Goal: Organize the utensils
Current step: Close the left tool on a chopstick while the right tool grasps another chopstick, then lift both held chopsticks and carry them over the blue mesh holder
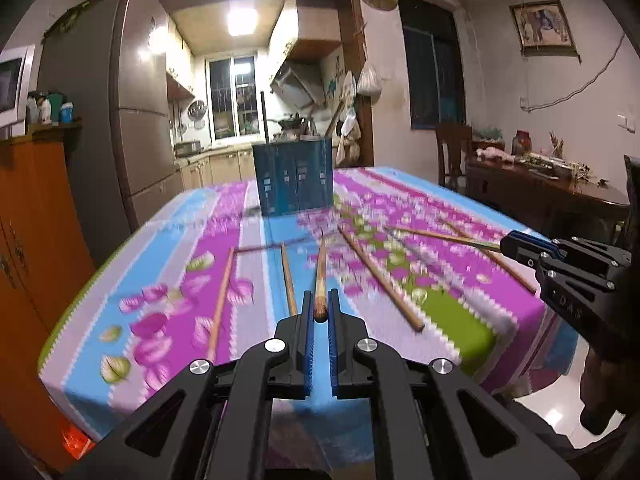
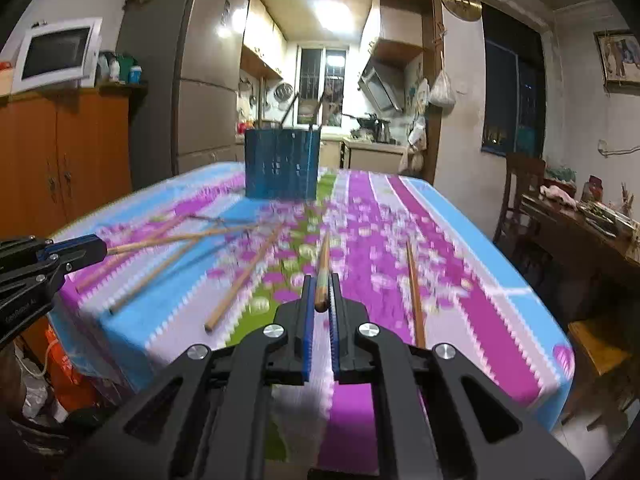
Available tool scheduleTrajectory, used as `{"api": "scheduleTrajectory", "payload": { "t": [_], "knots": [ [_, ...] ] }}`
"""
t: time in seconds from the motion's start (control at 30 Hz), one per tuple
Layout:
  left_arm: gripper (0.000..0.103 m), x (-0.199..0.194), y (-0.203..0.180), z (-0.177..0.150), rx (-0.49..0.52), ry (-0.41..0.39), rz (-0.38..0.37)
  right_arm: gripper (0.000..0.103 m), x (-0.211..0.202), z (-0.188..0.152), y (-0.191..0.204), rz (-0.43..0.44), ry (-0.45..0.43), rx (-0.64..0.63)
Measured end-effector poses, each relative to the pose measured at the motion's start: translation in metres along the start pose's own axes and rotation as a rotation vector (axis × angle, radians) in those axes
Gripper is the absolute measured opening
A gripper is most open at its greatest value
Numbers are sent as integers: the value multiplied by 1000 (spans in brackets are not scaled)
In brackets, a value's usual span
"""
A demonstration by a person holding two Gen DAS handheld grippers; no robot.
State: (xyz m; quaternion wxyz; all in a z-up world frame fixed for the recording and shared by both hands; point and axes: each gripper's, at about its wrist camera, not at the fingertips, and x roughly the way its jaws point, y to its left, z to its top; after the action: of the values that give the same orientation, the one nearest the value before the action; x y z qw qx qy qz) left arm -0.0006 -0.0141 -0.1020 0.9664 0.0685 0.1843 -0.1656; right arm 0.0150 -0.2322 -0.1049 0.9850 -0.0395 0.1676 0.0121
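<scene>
Blue ribbed pads of our left gripper (image 1: 320, 312) sit nearest the lens, pinched narrow on one wooden chopstick (image 1: 319, 276), gripped at its thick butt end; the shaft runs straight fwd away from the fingers toward the blue holder (image 1: 294, 178). Same picture on the other side: our right gripper (image 2: 322, 300) is clamped on a second chopstick (image 2: 323, 270), also by the butt, tip fwd.

Key relation for the coming move, as we judge it: both sticks' long axes already aim roughly at the holder, which stands upright at the far end of the table, well apart from either tip. In the right wrist view the holder sits a bit left of the held stick's line; in the left view it's nearly dead ahead, so the left hand looks better lined up. We'd need to tip each stick vertical before dropping it in.

Loose chopsticks (image 1: 380, 276) lie scattered on the tablecloth (image 1: 460, 320) btwn grippers and holder, at mixed angles, some crossing. They're slim, round, tapered, pale brown wood w/ smooth finish. Holder is a dark blue boxy tub w/ slatted walls; a few dark utensil handles already poke out. Cloth is soft, flat, w/ pink, blue and green floral stripes; the background is motion-blurred.
</scene>
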Motion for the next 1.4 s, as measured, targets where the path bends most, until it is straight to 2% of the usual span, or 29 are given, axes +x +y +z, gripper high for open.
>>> {"api": "scheduleTrajectory", "payload": {
  "t": [0.27,0.53,0.73,0.93,1.4],
  "knots": [
    [7,-20,9,50,-10,-72,-76,5,-9,53,-12,76,-81,-14],
    [7,-24,24,108,-34,-118,-153,5,-3,98,-28,147,-84,-13],
    [7,-12,31,138,-30,-128,-185,5,5,122,-34,201,-67,-20],
    [7,8,45,157,-72,-97,-237,5,20,141,-41,272,-12,19],
    [7,21,55,176,-76,-107,-272,5,24,164,-36,295,-13,-4]
  ]
}}
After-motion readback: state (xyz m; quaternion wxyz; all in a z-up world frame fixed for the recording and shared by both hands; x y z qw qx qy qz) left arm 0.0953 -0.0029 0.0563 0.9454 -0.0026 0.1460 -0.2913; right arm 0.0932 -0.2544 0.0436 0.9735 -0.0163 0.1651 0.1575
